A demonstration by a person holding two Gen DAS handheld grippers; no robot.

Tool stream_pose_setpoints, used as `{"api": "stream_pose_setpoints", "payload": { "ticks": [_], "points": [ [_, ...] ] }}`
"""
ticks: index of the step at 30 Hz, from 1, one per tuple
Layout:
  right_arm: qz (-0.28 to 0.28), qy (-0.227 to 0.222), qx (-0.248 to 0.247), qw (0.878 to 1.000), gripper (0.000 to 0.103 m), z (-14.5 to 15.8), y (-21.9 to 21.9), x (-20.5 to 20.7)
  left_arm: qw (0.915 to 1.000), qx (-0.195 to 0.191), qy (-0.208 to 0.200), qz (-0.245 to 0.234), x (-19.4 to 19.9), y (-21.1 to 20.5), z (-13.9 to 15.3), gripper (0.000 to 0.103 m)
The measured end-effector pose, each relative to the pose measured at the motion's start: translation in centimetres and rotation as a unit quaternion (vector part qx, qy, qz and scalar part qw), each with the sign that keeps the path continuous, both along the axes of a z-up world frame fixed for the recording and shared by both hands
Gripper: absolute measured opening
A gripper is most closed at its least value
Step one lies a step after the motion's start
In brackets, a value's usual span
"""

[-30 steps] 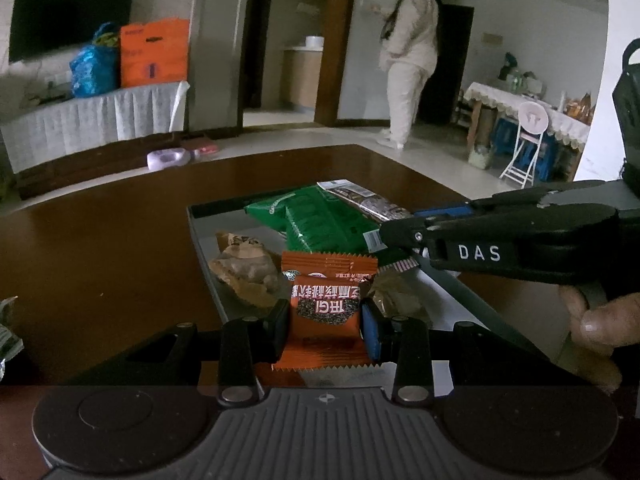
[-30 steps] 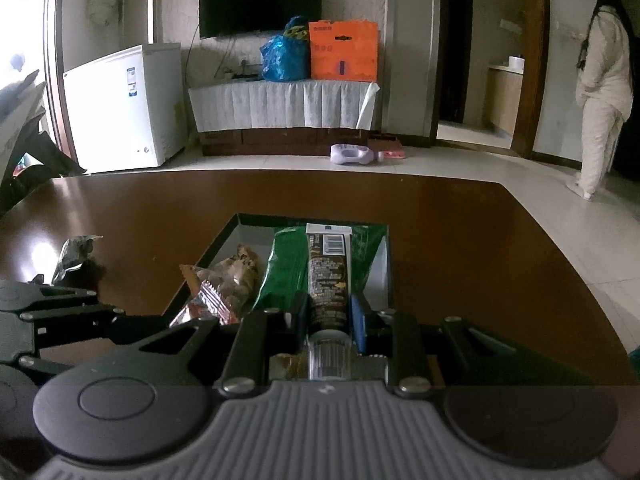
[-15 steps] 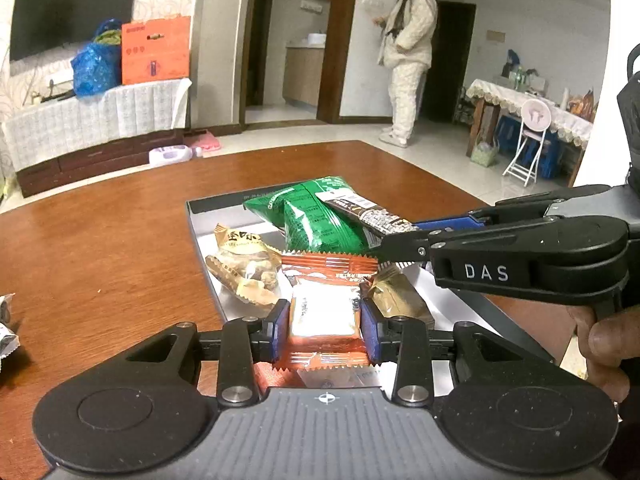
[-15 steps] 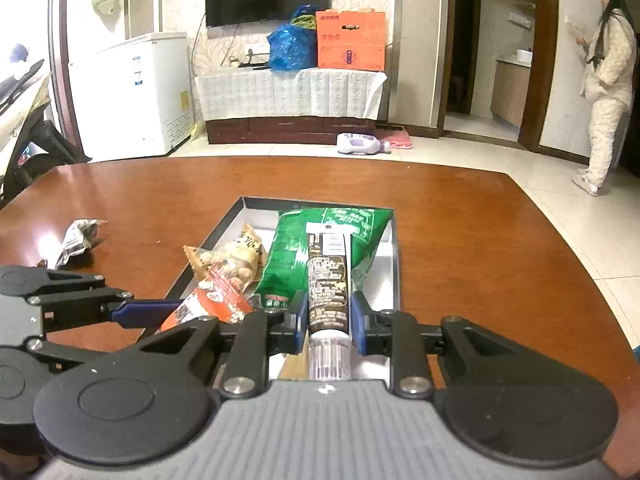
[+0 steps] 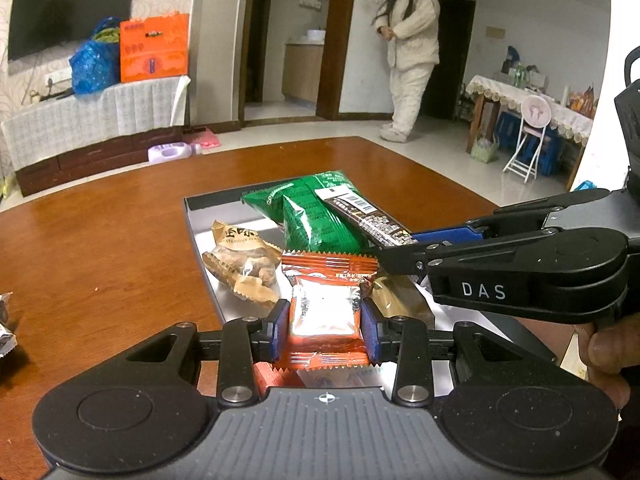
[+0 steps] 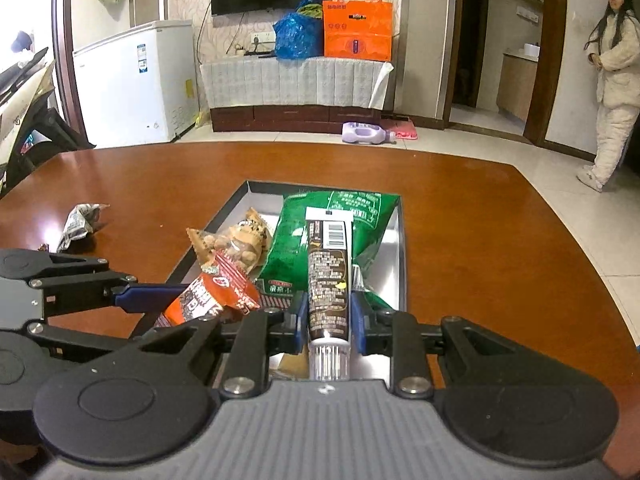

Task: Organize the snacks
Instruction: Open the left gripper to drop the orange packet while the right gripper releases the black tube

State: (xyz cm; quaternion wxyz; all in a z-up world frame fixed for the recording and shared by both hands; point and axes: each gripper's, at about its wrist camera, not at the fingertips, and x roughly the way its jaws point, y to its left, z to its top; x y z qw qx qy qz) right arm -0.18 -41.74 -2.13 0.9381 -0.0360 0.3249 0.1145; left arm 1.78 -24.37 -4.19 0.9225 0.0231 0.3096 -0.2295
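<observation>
A shallow metal tray (image 5: 208,236) (image 6: 400,248) lies on the brown table and holds a green bag (image 5: 316,216) (image 6: 344,224) and a tan nut packet (image 5: 244,256) (image 6: 240,240). My left gripper (image 5: 325,326) is shut on an orange snack packet (image 5: 326,308) (image 6: 212,292) over the tray's near end. My right gripper (image 6: 329,316) is shut on a dark brown tube (image 6: 328,276) (image 5: 364,218), clear cap toward the camera, lying along the green bag. In the left wrist view the right gripper (image 5: 404,250) reaches in from the right.
A crumpled wrapper (image 6: 80,224) (image 5: 6,332) lies on the table left of the tray. A tan packet (image 5: 394,296) sits in the tray by the orange one. A person (image 6: 612,80) stands far off by a doorway. A white freezer (image 6: 136,84) is beyond the table.
Both grippers and what they hold stay about where they were. The picture has brightened. The person in the background has turned around.
</observation>
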Motion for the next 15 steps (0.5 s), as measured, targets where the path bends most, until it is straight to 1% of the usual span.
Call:
{"api": "stream_pose_setpoints", "payload": {
  "ticks": [15],
  "points": [
    [0.010, 0.020, -0.009, 1.000, 0.022, -1.06, 0.47, 0.34, 0.9999, 0.012, 0.010, -0.005, 0.54, -0.79, -0.92, 0.038]
  ]
}}
